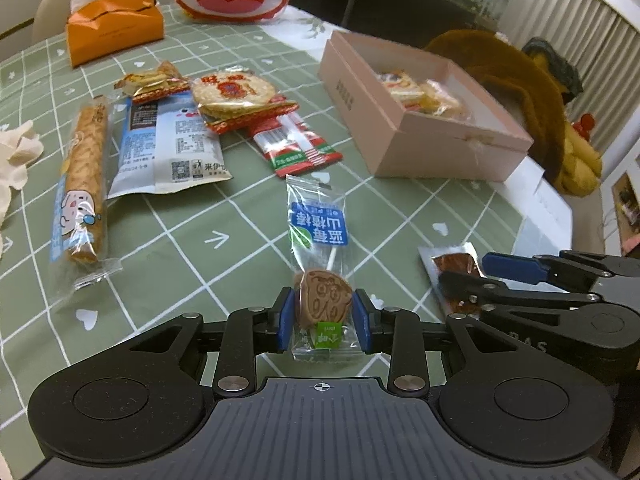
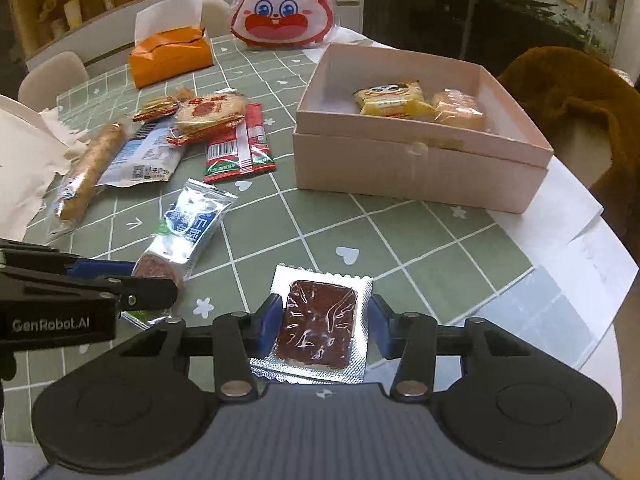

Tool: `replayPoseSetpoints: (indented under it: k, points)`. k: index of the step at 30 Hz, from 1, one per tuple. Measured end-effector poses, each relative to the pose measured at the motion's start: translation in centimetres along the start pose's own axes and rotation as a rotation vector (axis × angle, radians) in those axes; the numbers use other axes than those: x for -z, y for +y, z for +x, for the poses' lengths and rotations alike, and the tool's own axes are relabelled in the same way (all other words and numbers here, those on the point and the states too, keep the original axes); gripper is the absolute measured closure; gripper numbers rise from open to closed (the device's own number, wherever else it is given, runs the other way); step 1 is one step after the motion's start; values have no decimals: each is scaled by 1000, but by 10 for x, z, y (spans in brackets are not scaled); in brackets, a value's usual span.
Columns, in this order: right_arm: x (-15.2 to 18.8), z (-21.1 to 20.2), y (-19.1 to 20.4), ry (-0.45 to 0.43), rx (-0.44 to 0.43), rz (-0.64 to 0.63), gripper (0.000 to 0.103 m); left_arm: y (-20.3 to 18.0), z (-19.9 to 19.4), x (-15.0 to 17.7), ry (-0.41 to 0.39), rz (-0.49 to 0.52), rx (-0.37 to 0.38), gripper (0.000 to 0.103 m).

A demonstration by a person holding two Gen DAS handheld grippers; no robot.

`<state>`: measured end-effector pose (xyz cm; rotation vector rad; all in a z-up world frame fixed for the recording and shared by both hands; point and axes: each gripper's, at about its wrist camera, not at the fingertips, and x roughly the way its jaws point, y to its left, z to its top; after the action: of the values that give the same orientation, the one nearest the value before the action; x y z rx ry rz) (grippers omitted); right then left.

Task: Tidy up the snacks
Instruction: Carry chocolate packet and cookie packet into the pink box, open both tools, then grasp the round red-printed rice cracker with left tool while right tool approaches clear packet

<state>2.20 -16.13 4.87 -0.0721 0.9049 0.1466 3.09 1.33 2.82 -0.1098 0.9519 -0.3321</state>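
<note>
- The left hand-held gripper [image 1: 323, 316] has its blue pads against both sides of the round brown disc at the near end of a clear-wrapped lollipop with a blue label [image 1: 318, 240], pinching it low over the green checked tabletop [image 1: 180, 248].
- The right hand-held gripper [image 2: 322, 320] is spread around a flat brown rectangular snack in a silver foil packet [image 2: 320, 320]; the left pad touches the packet's edge, while the right pad stands just off it. The packet lies flat on the tabletop.
- The landmark is an open pink cardboard box [image 2: 420, 160], standing on the tabletop beyond both grippers. Inside it lie a yellow cartoon-printed snack pack [image 2: 390, 100] and a clear-wrapped pale pastry [image 2: 458, 110], side by side.
- Left of the box lies a loose cluster: a red-and-white striped sachet [image 2: 240, 152], a round rice cracker in a clear wrapper with red trim [image 2: 208, 114], a blue-and-white pouch [image 2: 144, 156] and a long tan biscuit stick in a clear sleeve [image 2: 90, 168].
- Behind the box and to its left stand a red-and-white rabbit-faced bag [image 2: 282, 8] and, farther left, an orange tissue pack [image 2: 170, 56].
</note>
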Motion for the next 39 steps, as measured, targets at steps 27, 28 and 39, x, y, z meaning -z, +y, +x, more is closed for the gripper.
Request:
replayPoseSetpoints:
  k: [27, 28, 39]
  points:
    - [-92, -14, -50, -105, -57, 1, 43, 36, 0, -117, -138, -142, -3, 80]
    - [-84, -8, -39, -83, -90, 3, 43, 46, -2, -108, -137, -174, -24, 80]
    - [-71, 66, 78, 26, -161, -60, 43, 86, -14, -55, -52, -269, -113, 80]
